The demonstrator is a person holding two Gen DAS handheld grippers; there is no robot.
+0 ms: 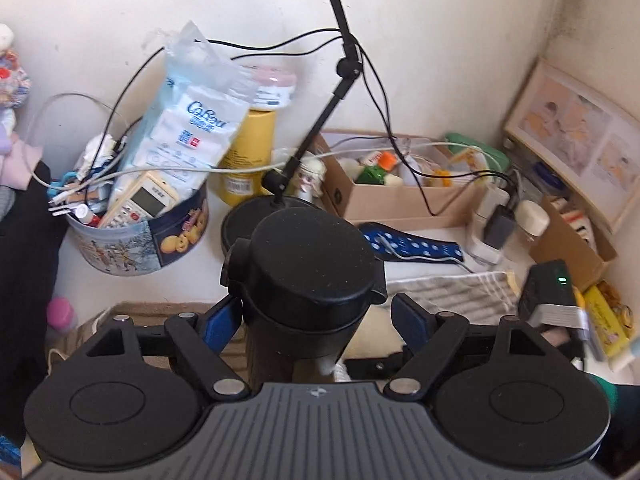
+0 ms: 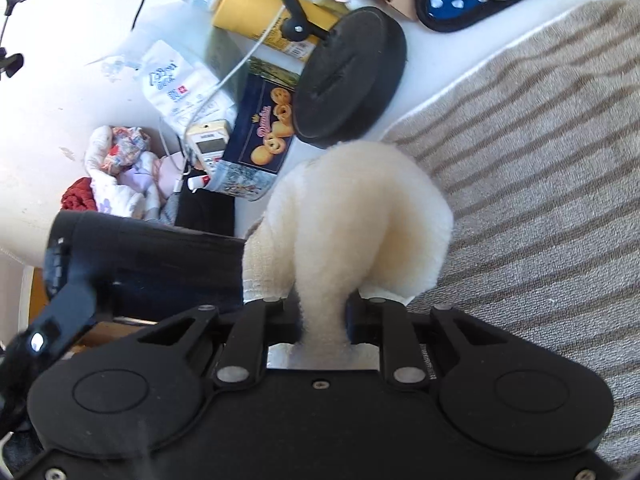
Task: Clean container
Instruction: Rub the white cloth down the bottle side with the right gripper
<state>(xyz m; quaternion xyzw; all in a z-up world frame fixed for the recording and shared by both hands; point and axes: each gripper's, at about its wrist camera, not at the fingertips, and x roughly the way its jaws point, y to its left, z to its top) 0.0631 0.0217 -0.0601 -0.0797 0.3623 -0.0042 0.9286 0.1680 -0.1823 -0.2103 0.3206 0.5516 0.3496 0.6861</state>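
Note:
A black lidded container [image 1: 308, 276] stands upright between the blue-padded fingers [image 1: 218, 326] of my left gripper [image 1: 316, 320]. The left pad touches its side; the right pad stands apart from it, so the jaws are open around it. In the right wrist view the same container [image 2: 152, 264] shows at the left, its side against a fluffy cream cloth [image 2: 352, 220]. My right gripper [image 2: 324, 312] is shut on that cloth, which bulges out ahead of the fingers.
A striped towel [image 2: 540, 160] covers the surface under the cloth. A lamp's round black base [image 2: 352, 72] stands just beyond. A cookie tin [image 1: 140, 236] full of clutter, a yellow tube [image 1: 250, 156], a cardboard box [image 1: 400, 196] and a power strip [image 1: 492, 228] crowd the back.

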